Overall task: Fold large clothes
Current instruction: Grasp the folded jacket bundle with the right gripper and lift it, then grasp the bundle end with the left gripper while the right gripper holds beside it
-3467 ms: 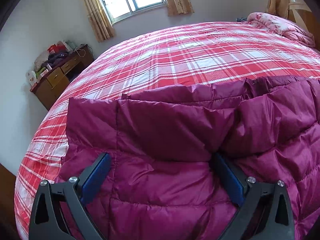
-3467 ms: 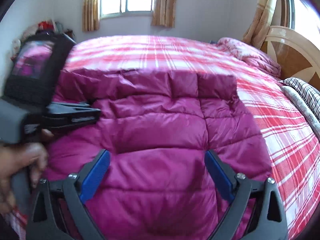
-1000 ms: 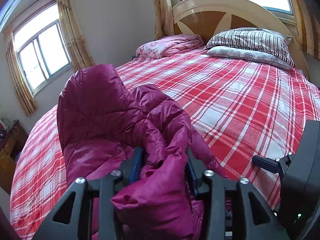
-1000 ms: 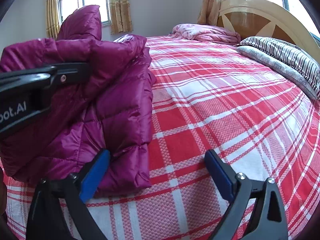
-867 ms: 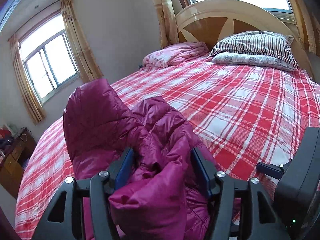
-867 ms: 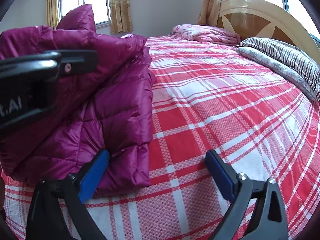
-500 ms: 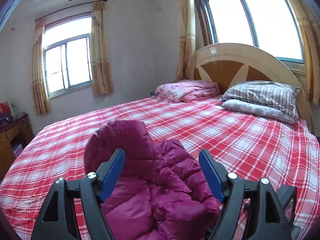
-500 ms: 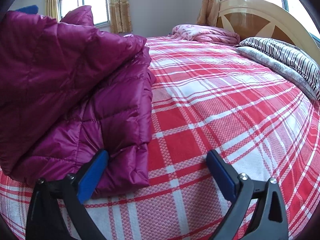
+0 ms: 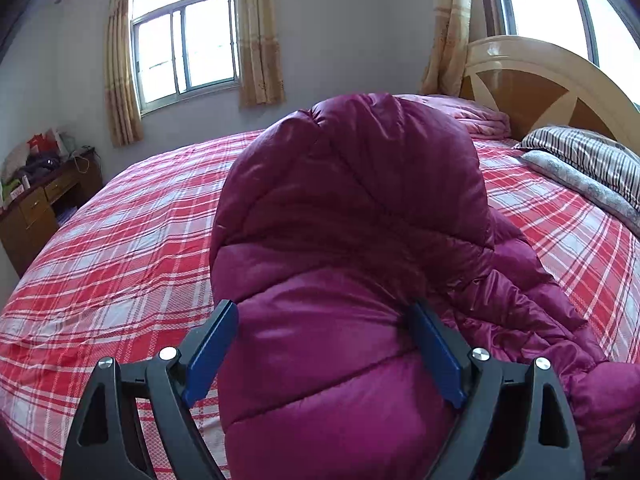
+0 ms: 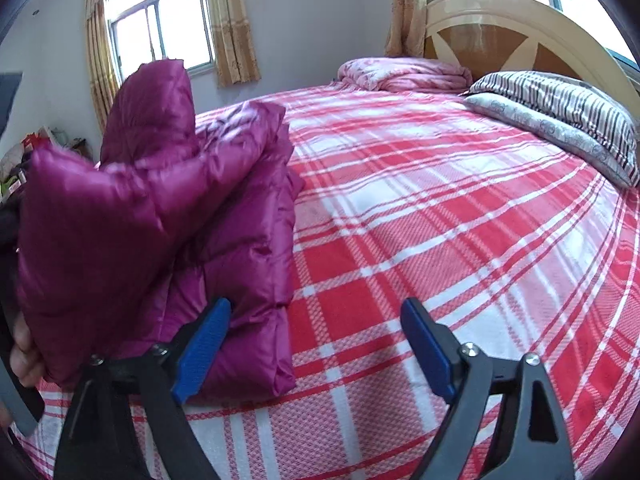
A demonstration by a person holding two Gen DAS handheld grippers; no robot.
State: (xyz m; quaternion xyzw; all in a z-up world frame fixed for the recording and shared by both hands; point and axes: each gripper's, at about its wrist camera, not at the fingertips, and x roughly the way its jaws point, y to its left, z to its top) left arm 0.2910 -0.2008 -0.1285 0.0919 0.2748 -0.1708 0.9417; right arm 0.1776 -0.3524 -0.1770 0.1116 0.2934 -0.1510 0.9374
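Note:
A magenta puffer jacket (image 9: 352, 240) lies folded in a thick heap on the red plaid bed (image 9: 120, 240), with one puffy end standing up. My left gripper (image 9: 322, 312) straddles the heap's near end. Its jaws are opening, and the padding bulges between the blue pads without being pinched. In the right wrist view the jacket (image 10: 232, 216) sits at the left. My right gripper (image 10: 316, 308) hovers over its near right corner and the bed (image 10: 440, 220). Its jaws are closing, with only the jacket's edge below the left pad. A hand (image 10: 24, 352) shows at the left edge.
The wooden headboard (image 10: 520, 32), striped pillows (image 10: 560, 108) and a pink quilt (image 10: 400, 72) lie at the far right. A cluttered wooden dresser (image 9: 44, 196) stands by the left wall under curtained windows (image 9: 184, 44). Bare plaid sheet stretches right of the jacket.
My left gripper let go of the jacket fold, spread its jaws and swung over the heap. The right gripper rose a little and its jaws narrowed slightly.

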